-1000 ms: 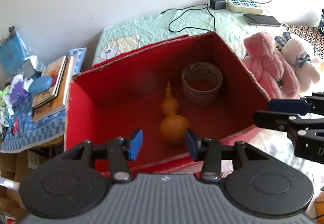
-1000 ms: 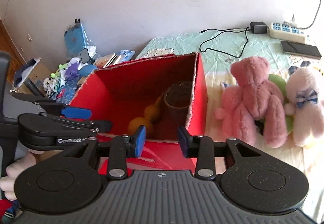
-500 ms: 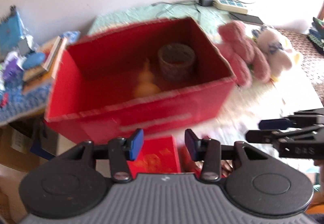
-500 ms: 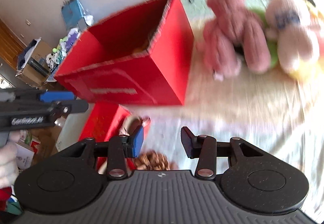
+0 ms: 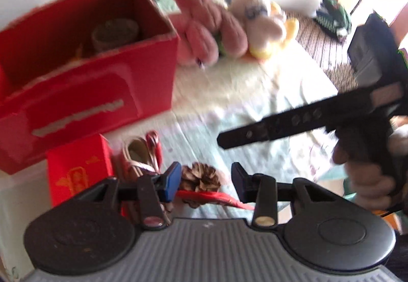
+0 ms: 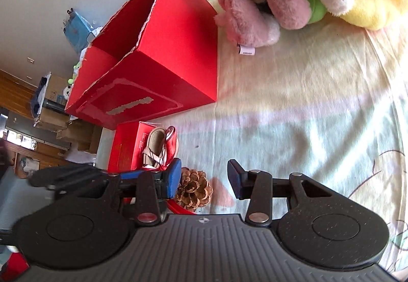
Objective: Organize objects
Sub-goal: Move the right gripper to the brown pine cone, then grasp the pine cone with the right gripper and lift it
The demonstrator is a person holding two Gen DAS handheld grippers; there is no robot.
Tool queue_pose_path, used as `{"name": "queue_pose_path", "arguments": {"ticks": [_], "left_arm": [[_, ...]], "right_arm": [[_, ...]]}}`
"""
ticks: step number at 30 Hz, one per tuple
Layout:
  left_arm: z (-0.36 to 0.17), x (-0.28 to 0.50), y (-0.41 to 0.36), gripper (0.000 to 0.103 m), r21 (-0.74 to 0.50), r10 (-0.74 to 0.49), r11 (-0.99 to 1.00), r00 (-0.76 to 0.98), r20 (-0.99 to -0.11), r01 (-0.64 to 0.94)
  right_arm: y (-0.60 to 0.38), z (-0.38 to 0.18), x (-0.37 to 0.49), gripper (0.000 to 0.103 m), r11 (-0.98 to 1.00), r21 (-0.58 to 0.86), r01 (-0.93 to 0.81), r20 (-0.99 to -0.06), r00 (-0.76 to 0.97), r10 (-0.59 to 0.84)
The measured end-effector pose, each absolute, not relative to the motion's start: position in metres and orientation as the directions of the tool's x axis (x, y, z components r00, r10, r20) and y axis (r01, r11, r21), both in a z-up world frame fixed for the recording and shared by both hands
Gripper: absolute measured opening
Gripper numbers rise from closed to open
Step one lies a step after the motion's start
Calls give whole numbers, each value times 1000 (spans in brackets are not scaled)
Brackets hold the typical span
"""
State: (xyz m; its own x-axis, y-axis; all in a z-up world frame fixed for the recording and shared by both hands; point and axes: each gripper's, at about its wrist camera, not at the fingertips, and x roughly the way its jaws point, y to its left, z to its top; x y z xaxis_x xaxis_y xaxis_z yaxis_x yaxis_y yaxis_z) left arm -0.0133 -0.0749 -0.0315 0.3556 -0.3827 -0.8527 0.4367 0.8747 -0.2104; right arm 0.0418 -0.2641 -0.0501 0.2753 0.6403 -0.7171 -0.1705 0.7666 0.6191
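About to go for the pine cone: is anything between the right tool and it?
Nothing visible. The pine cone lies on the bedsheet just ahead of the open right tool, toward its left finger; a red strip lies beside it.

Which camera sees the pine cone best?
The right wrist view: the pine cone is sharp there, its scales clear, lying on the sheet. The left wrist view shows it too, but blurred.

Brown pine cone (image 6: pixel 194 190) lying on the pale bedsheet, scales open, beside a small sandal (image 6: pixel 155 151) and small red box (image 6: pixel 127 149); large red box (image 6: pixel 163 57) open behind.
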Motion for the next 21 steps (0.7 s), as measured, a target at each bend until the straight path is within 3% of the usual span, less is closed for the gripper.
{"name": "queue_pose_path", "arguments": {"ticks": [4,11,21], "left_arm": [[-49,-9,-77,42,-300,-443,846,269,-855,441],[-58,-8,-76,44,-233,-380,862,269,-885,450],[-60,-1,-72,46,-224,-379,860,279,-882,459]], "right_arm": [[-269,-59,41,44,765,627,-151,-723,253,643],[-270,-70,42,44,716,689,-108,-690,204,695],[-253,-79,47,43,695,712,-100,-677,166,717]]}}
